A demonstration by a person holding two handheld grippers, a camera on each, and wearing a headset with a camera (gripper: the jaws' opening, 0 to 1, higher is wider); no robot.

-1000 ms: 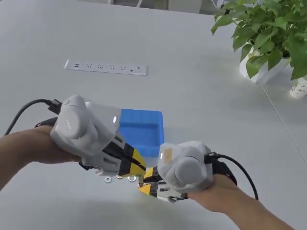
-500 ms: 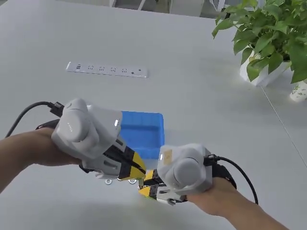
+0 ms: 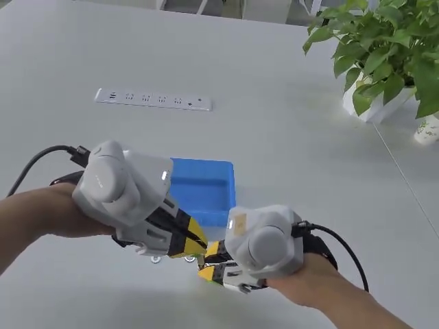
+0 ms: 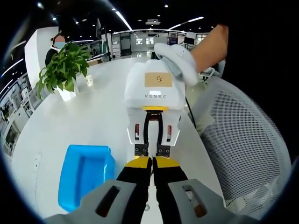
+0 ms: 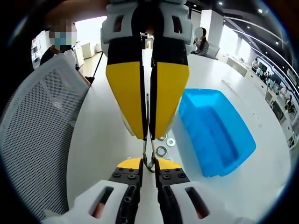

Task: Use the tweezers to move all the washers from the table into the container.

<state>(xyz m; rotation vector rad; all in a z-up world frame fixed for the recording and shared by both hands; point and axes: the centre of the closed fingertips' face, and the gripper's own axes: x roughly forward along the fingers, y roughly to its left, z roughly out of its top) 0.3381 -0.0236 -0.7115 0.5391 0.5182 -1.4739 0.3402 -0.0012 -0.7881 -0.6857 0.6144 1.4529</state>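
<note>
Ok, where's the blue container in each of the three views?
Head view: the blue container sits near centre.
Left gripper view: it is at lower left.
Right gripper view: it is right of centre.
Shared landmark: the potted plant, top right in the head view and upper left in the left gripper view.

Left gripper (image 3: 195, 241) jaws closed, tip to tip with closed right gripper (image 3: 208, 264)

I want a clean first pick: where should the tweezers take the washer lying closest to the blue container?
Likely across its band. The washer lies flat on the table, so come from above, one tweezers tip through its hole, one outside, on the side away from the container.
</note>
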